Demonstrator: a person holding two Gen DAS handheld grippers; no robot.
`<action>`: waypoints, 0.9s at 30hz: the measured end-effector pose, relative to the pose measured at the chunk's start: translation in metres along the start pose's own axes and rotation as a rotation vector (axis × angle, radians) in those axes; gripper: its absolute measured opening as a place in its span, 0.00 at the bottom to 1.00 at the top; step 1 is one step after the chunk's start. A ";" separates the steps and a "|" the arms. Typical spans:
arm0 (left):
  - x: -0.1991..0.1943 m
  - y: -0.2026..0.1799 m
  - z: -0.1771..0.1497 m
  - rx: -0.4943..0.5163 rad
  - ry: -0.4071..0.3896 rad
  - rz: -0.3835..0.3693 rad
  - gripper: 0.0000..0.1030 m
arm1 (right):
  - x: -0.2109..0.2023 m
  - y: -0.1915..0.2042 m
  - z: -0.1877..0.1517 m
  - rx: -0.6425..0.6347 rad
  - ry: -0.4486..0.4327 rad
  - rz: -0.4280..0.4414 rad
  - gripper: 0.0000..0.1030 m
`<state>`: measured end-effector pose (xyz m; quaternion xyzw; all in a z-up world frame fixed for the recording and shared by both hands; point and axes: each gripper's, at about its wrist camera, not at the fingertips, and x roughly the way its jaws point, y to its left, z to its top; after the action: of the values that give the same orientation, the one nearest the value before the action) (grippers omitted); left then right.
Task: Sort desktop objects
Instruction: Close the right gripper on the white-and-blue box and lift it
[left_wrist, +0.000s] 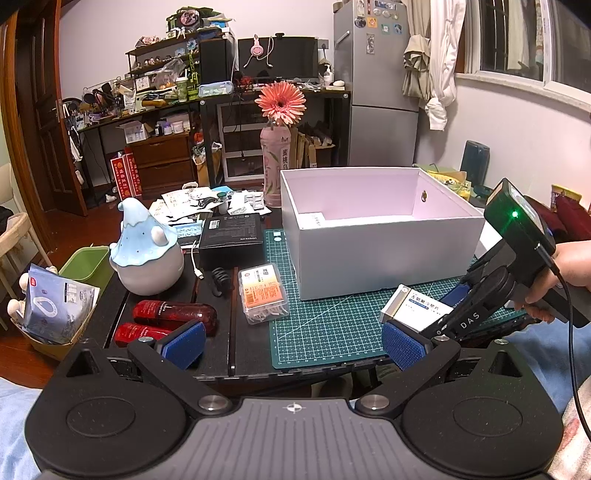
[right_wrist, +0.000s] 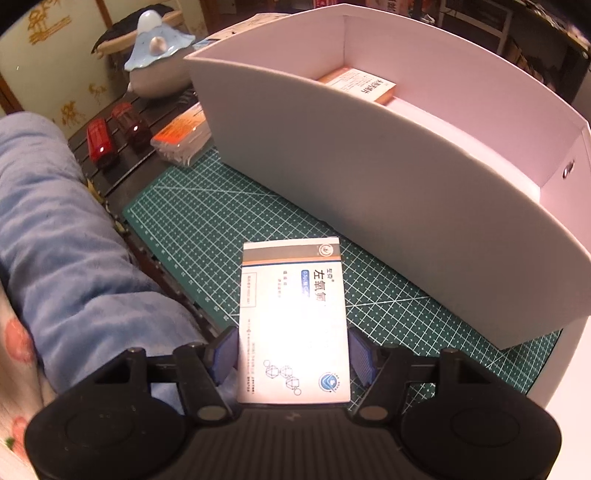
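Blue pads of the right hand-held gripper (right_wrist: 293, 356) sit against the two long sides of a white medicine box (right_wrist: 293, 317), clamped on it. The box's long axis runs along the fingers, its grey-striped end pointing away toward the near wall of the open white storage box (right_wrist: 388, 184). It is over the green cutting mat (right_wrist: 192, 221), just in front of that wall; whether it touches the mat cannot be told. The gripper tilts steeply down, and a hand (left_wrist: 565, 273) grips its handle from the right. The left hand-held gripper (left_wrist: 293, 343) hovers at the counter's (left_wrist: 221, 332) near edge, jaws wide apart with nothing between them, aimed gently downward. Another medicine carton (right_wrist: 360, 86) lies inside the storage box. Left of the mat are a clear plastic case (left_wrist: 263, 293), two red bottles (left_wrist: 173, 314) and a blue-capped ceramic jar (left_wrist: 146, 251). Behind stand cluttered shelves and a grey fridge (left_wrist: 380, 81).
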<state>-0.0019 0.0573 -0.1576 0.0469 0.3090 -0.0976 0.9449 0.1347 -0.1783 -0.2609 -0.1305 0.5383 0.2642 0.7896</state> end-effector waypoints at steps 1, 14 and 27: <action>0.000 0.000 0.000 0.000 0.000 0.001 1.00 | 0.000 0.001 0.000 -0.008 0.001 -0.005 0.60; 0.000 0.000 0.000 -0.001 -0.002 0.000 1.00 | 0.001 0.002 0.000 -0.021 0.001 -0.015 0.60; -0.001 0.000 0.000 -0.003 -0.009 -0.001 1.00 | -0.016 0.009 0.005 -0.022 -0.053 0.017 0.60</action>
<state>-0.0026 0.0577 -0.1574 0.0447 0.3051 -0.0978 0.9462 0.1290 -0.1733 -0.2437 -0.1276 0.5154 0.2801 0.7998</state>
